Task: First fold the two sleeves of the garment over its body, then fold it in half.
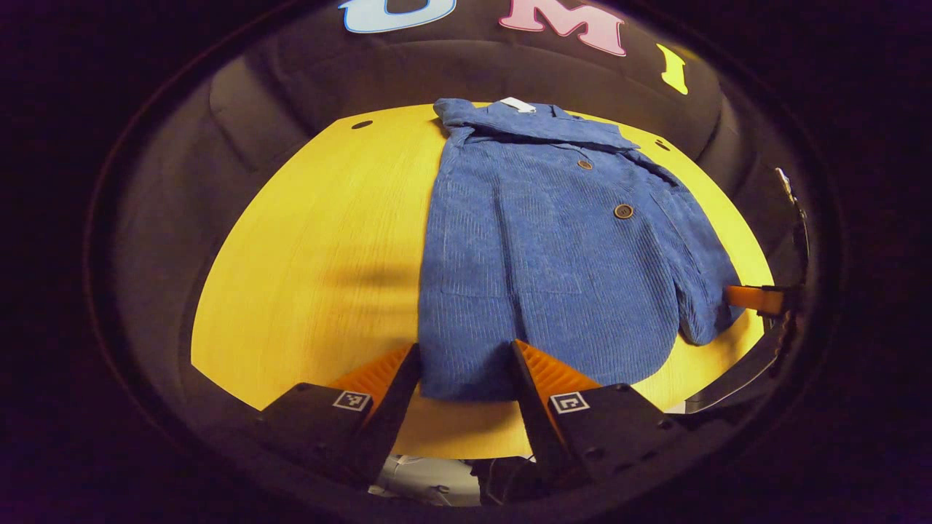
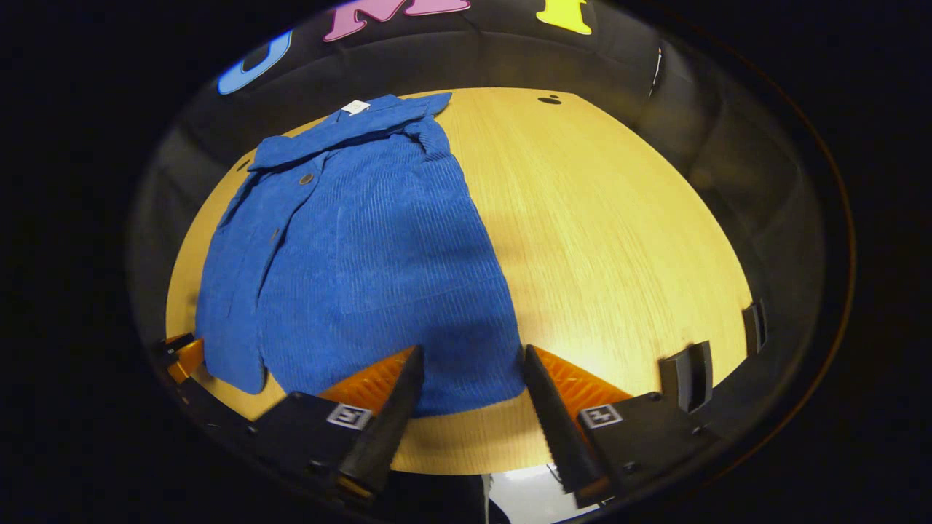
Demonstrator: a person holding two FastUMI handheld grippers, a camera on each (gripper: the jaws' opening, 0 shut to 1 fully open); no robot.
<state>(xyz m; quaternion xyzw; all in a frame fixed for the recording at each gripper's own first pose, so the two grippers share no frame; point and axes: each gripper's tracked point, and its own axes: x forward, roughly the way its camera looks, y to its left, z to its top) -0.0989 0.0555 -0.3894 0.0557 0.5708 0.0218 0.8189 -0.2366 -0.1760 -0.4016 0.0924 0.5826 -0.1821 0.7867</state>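
A blue corduroy jacket (image 1: 553, 269) lies flat on the yellow table (image 1: 306, 255), collar at the far side and hem near me. One sleeve (image 1: 692, 276) lies along its right side in the left gripper view. My left gripper (image 1: 466, 364) is open, its fingers astride the hem's near left corner, just above the cloth. In the right gripper view the jacket (image 2: 364, 269) fills the left half, with a sleeve (image 2: 233, 306) folded along its left edge. My right gripper (image 2: 470, 371) is open over the hem's near right corner. The other gripper (image 1: 757, 298) shows at the far right by the cuff.
Bare table (image 2: 619, 240) stretches to the right of the jacket in the right gripper view. The booth's dark cloth wall rings the table. Small dark holes (image 1: 362, 124) mark the table's far corners. A white label (image 2: 355, 107) sits at the collar.
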